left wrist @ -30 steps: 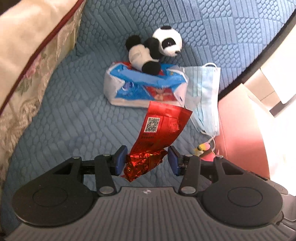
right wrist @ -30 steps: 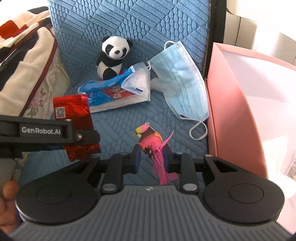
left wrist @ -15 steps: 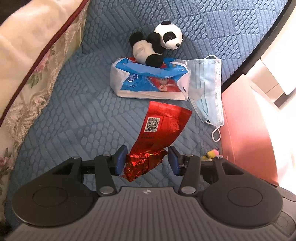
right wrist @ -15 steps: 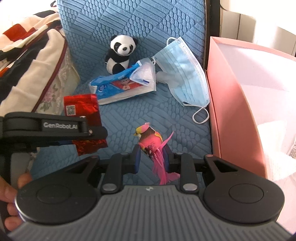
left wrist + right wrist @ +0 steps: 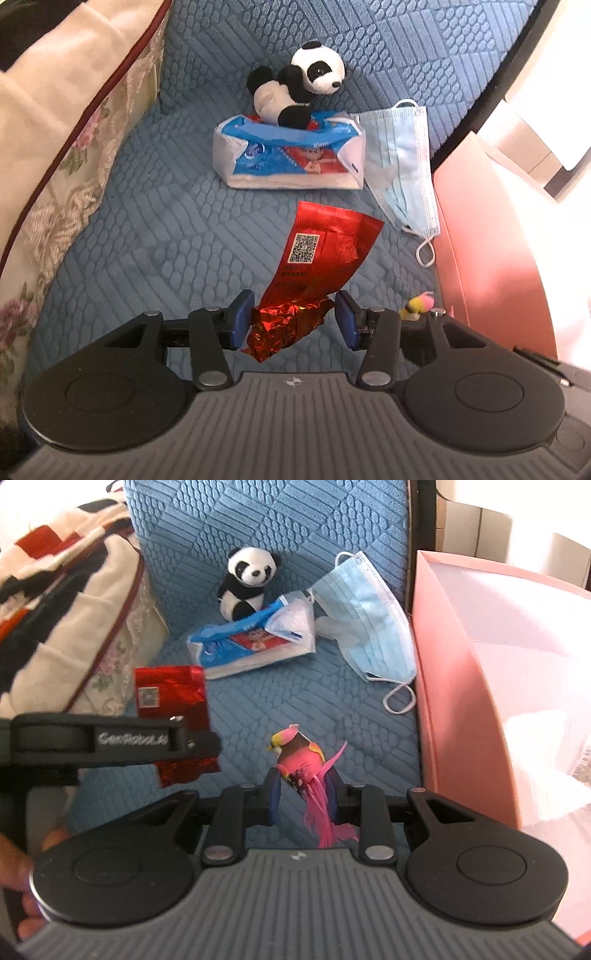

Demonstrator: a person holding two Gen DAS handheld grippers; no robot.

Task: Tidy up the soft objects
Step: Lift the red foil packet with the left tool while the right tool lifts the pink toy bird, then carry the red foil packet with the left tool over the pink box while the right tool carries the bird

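My left gripper [image 5: 294,317] is shut on the crumpled end of a red foil packet [image 5: 325,243], which sticks out forward above the blue seat. The same packet [image 5: 168,690] shows at the left of the right wrist view. My right gripper [image 5: 303,790] is shut on a pink feather bird [image 5: 299,755], whose head peeks out at the right of the left wrist view [image 5: 417,306]. Farther back a panda plush [image 5: 299,88] leans on a blue tissue pack [image 5: 288,155]. A light blue face mask [image 5: 402,162] lies to the pack's right.
A pink open box [image 5: 461,664] stands against the seat's right side, with white paper inside. A floral cushion [image 5: 55,129] and a patterned blanket [image 5: 55,590] bank up on the left. The quilted blue seat [image 5: 166,229] lies below both grippers. A person's fingers [image 5: 22,886] hold the left tool.
Both grippers have drawn back a little from the panda and tissue pack, carrying the packet and the bird. Neither grip has changed.
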